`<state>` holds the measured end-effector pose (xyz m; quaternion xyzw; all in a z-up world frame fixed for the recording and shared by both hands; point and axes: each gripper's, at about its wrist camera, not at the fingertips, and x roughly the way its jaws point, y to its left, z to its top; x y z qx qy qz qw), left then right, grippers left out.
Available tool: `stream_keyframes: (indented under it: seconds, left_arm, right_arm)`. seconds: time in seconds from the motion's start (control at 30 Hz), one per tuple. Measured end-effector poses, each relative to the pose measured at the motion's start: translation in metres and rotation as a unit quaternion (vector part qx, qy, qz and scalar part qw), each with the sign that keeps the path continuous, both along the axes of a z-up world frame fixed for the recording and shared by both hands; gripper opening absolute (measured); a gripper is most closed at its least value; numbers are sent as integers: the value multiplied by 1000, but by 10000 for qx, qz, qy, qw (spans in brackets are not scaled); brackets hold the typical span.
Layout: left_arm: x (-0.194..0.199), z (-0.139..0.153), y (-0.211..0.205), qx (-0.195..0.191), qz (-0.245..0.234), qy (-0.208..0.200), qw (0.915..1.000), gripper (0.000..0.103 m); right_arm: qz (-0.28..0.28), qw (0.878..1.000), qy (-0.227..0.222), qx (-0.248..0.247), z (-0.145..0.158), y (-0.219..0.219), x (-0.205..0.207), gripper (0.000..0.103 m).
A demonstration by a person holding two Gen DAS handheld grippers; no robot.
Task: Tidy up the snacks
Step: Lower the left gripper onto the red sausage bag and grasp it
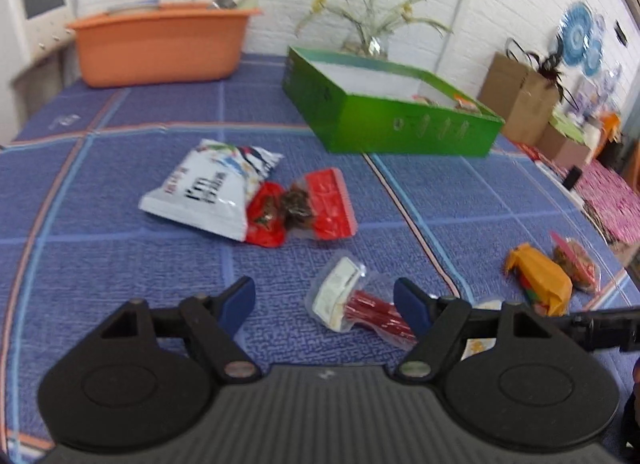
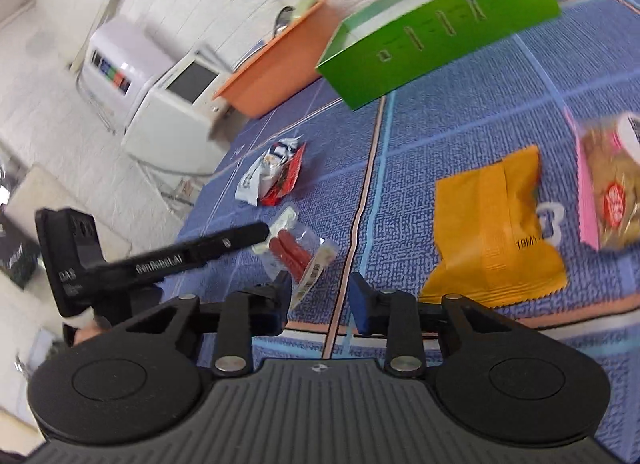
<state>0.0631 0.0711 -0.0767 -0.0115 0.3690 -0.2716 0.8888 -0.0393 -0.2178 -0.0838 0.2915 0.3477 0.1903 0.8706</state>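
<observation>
My left gripper [image 1: 324,301] hangs open low over the blue tablecloth [image 1: 120,248]. A clear pack of red sausage sticks [image 1: 352,300] lies on the cloth under the gap between its blue pads, nearer the right one. My right gripper [image 2: 320,300] is open over the table's near edge, with nothing between its fingers. An orange-yellow packet [image 2: 492,224] and a pink-edged cookie packet [image 2: 608,184] lie just ahead of it to the right. A white snack bag [image 1: 208,192] and red packets [image 1: 332,204] lie mid-table. The green box [image 1: 384,120] stands open behind them.
An orange basin [image 1: 160,44] sits at the far left corner, with a white machine [image 1: 36,4] beside it. A vase of flowers [image 1: 368,32] stands behind the green box. A finger of the left gripper [image 2: 224,242] reaches over the sausage pack [image 2: 296,252] in the right wrist view.
</observation>
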Motion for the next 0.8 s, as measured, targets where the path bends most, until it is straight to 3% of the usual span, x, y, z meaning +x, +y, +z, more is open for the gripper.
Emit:
stream_keyframes:
  seconds: [0.1, 0.23, 0.27, 0.3, 0.33, 0.4, 0.43, 0.5, 0.67, 0.8]
  left_arm:
    - [4, -3, -4, -20, -103, 27, 9999, 75]
    - [1, -4, -11, -170, -404, 76, 9990, 71]
    - [-2, -4, -14, -114, -445, 39, 9989, 66]
    - [-4, -3, -17, -21, -465, -11, 9989, 53]
    - [-7, -3, -19, 76, -470, -56, 9988, 46]
    - [-13, -1, -19, 156, -423, -122, 9989, 38]
    - [-16, 0, -19, 188, -342, -158, 9991, 24]
    - [-23, 1, -15, 171, -225, -172, 9995, 7]
    - [-46, -2, -6, 20, 19, -208, 9998, 2]
    - [-60, -6, 4, -348, 321, -62, 9989, 0]
  right_arm:
    - [-229, 9995, 21, 214, 1, -1, 1, 58]
    - [-189, 9997, 174, 34, 2, 10, 12, 59]
    - [-142, 9996, 226, -73, 1, 13, 16, 48]
    - [-91, 9994, 244, -213, 0, 17, 18, 14]
    - [-32, 9990, 226, -391, -1, 21, 19, 9]
    - [-57, 9985, 93, -541, -3, 23, 16, 7]
    - [-83, 9984, 42, -554, -5, 23, 14, 7]
    - [-63, 9981, -73, -602, -4, 22, 11, 5]
    - [34, 9937, -396, -1052, 2, 28, 0, 4]
    - [127, 9884, -665, -1358, 9, 33, -7, 4]
